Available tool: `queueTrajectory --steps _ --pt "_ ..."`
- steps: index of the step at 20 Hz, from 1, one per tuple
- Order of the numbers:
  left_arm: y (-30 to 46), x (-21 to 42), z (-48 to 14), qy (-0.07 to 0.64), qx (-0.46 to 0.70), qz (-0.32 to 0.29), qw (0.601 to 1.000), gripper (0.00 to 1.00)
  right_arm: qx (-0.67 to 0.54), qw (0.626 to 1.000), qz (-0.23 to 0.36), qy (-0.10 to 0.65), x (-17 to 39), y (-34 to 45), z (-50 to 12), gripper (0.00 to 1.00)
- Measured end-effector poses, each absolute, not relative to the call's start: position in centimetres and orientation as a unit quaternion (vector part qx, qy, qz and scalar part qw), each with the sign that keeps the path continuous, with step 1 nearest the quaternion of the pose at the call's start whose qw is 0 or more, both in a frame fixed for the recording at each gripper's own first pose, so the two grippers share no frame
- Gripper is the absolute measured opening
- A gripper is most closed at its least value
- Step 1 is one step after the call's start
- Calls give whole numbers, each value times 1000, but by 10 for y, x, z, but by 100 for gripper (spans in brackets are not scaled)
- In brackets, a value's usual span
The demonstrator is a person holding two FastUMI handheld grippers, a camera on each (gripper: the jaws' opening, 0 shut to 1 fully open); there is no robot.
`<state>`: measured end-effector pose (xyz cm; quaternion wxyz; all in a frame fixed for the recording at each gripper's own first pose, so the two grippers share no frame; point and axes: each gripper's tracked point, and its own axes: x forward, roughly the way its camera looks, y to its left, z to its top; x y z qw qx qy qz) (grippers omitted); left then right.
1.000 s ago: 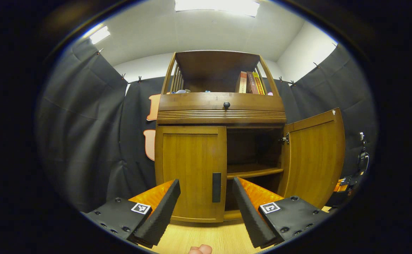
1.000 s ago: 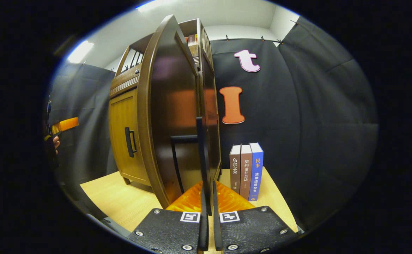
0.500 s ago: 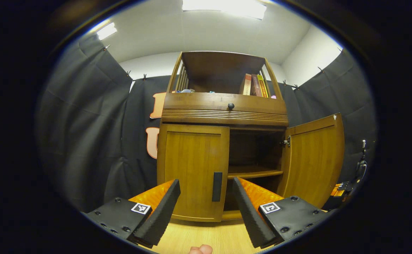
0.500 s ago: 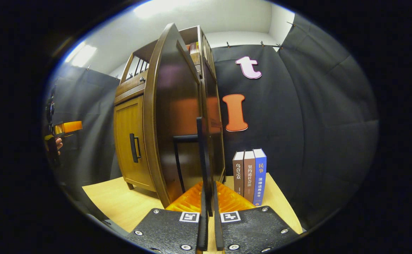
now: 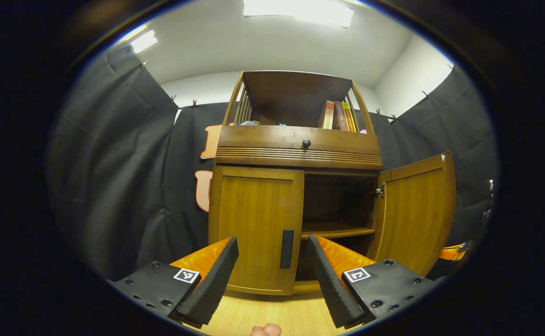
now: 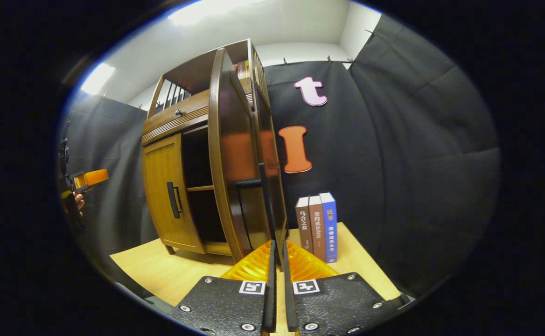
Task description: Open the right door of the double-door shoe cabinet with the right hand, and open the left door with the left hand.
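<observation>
Now the left gripper [image 5: 272, 275] hangs with fingers spread wide, and the left door's handle [image 5: 287, 248], a vertical black bar, sits dead ahead between them, not yet touched. Over at the swung-out right door [image 6: 235, 158], the right gripper [image 6: 277, 280] has its fingers nearly together around that door's handle [image 6: 264, 200]; real contact I cannot tell.

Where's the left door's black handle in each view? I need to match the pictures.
Left gripper view: left door's handle, low centre, between the claw's fingers.
Right gripper view: left door's handle, left of centre, on the shut door.
Shared landmark: the drawer knob above the doors.

The shoe cabinet [image 5: 296, 154] is glossy varnished wood, standing on a paler, matt wood-grain table [image 6: 160, 270].
</observation>
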<state>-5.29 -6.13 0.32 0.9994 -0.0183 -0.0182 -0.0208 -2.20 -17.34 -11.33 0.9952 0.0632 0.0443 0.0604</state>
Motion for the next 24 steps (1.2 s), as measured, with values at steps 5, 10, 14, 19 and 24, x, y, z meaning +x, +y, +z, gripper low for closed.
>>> queueTrajectory --steps 5,10,14,19,24 --pt "-78 -40 -2 -13 -11 -36 999 96 46 997 28 51 -68 -151 -94 6" --pt "-84 -33 -7 -5 -14 -47 999 96 68 996 24 47 -67 -110 -73 6" --pt "-76 -33 -4 -7 -7 -42 999 97 53 998 27 33 -55 -91 -53 6" --pt "-61 -41 -5 -3 -6 -28 1000 96 42 997 48 34 -39 -63 -46 6" --pt "-42 -50 -5 -1 14 -14 1000 97 42 996 72 38 -26 -32 -49 33"
